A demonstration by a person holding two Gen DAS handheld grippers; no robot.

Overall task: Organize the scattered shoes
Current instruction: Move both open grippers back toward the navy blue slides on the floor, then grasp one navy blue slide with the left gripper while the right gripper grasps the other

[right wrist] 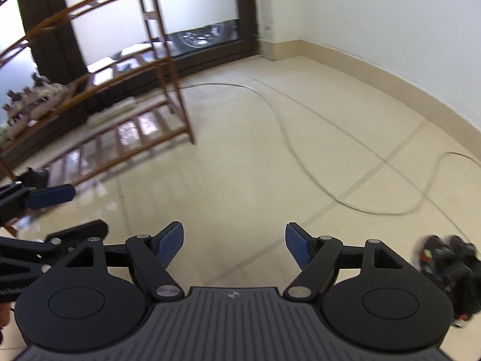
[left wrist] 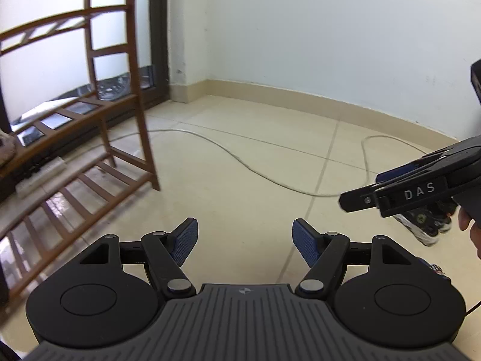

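1. L gripper point(left wrist: 245, 242) jaws spread wide, nothing betw. the blue pads point(left wrist: 183, 243), only bare floor tile point(left wrist: 240, 180) ahead. Prob. free for the next pickup.
2. R gripper point(right wrist: 234, 245) also gaping, empty; it shows in the left wrist view at 3 o'clock, angled down twd the floor.
3. Task thing: black/white sneaker point(right wrist: 448, 270) lies on the floor at 4 o'clock in the right wrist view, beside the R gripper, not betw. its jaws. Same shoe peeks out under the R gripper in the left view. Blurred, so can't tell if one shoe or a pair.
4. Wooden shoe rack point(left wrist: 90, 138) stands at 9–10 o'clock by the glass door point(right wrist: 195, 15); slatted shelves mostly bare, likely the drop-off spot. A brownish shoe-like item point(right wrist: 36, 99) sits on a shelf, too blurred to name.
5. In the way: a thin cable point(left wrist: 240, 162) snakes across the floor betw. sneaker and rack, a snag risk. Wall point(left wrist: 330, 30) at 12 o'clock.
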